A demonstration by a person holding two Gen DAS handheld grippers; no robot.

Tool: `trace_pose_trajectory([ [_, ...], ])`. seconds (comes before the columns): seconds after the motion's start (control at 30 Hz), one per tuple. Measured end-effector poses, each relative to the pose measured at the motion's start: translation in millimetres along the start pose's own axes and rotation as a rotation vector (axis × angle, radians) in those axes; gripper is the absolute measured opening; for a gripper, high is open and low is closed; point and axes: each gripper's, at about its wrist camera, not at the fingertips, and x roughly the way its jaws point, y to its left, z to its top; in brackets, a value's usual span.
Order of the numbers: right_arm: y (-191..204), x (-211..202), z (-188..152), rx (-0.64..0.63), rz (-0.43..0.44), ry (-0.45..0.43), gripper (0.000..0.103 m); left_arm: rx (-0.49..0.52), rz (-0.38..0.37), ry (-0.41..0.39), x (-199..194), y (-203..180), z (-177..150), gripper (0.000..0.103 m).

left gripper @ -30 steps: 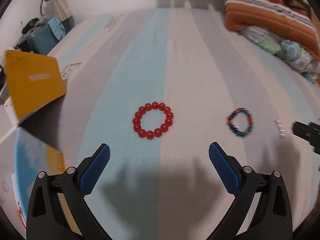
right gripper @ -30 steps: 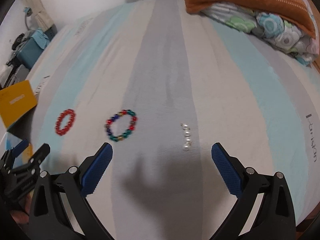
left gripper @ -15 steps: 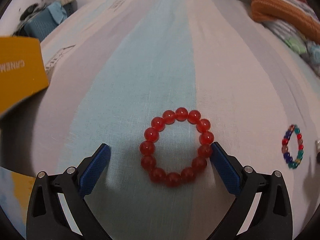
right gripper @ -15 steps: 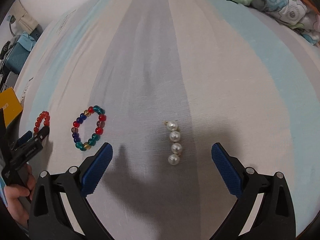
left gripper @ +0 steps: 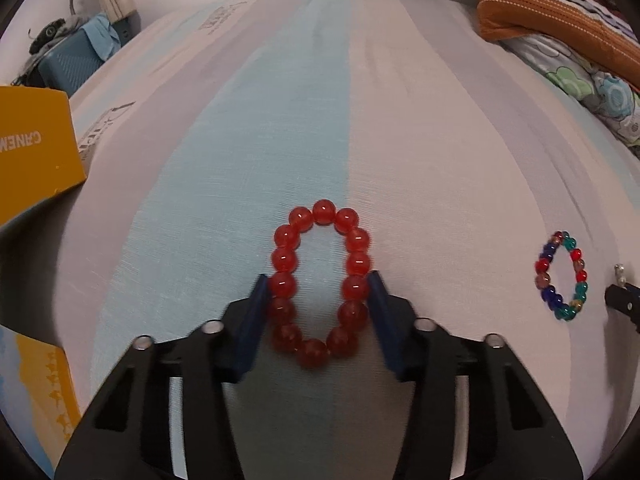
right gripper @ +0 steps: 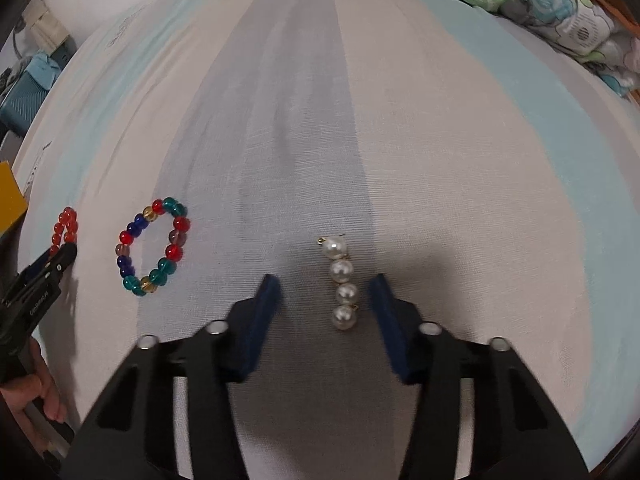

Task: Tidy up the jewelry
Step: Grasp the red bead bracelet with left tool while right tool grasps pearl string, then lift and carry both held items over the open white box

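Note:
On the striped bedsheet [left gripper: 400, 140] lies a red bead bracelet [left gripper: 324, 211], squeezed into a long oval. My left gripper [left gripper: 318, 280] is closing, and both blue pads press on its side beads. A short pearl pin [right gripper: 345, 270] lies lengthwise between the pads of my right gripper [right gripper: 325, 280]. Those jaws are closing too, but a gap shows on either side of the pearls. A multicoloured bead bracelet [right gripper: 182, 224] rests on the sheet between the two grippers, untouched.
A yellow box [left gripper: 32, 160] and a yellow-and-blue carton [left gripper: 36, 392] sit at the left edge. Folded striped and flowered bedding [left gripper: 560, 40] is piled at the far right. A blue case [left gripper: 68, 64] stands beyond the bed. A hand [right gripper: 36, 392] holds the left gripper.
Both grippers sank to the sheet and their jaws narrowed from wide open. The left pads closed onto the red bracelet, pressing it from round to oval. The right pads drew in around the pearls.

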Motion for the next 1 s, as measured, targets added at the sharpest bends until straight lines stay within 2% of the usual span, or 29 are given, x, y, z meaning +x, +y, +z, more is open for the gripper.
trace_pose_trajectory([
  [0.07, -1, -1, 0, -0.002, 0.006, 0.002, 0.015, 0.008, -0.006, 0.005, -1, -3, 0, 0.032],
  [0.13, -2, -2, -1, 0.005, 0.02, 0.005, 0.011, 0.025, -0.008, 0.006, -4, -7, 0, 0.023],
  [0.17, -5, -1, 2, 0.01, 0.023, 0.006, 0.011, 0.031, -0.007, 0.008, -4, -9, -1, 0.013],
  [0.53, -1, -13, -3, 0.047, 0.072, -0.007, 0.01, -0.001, -0.026, 0.02, -21, -8, -6, 0.012],
  [1.0, 19, -55, -14, 0.039, 0.102, -0.103, 0.01, -0.014, -0.048, 0.033, -56, -6, -28, 0.013],
])
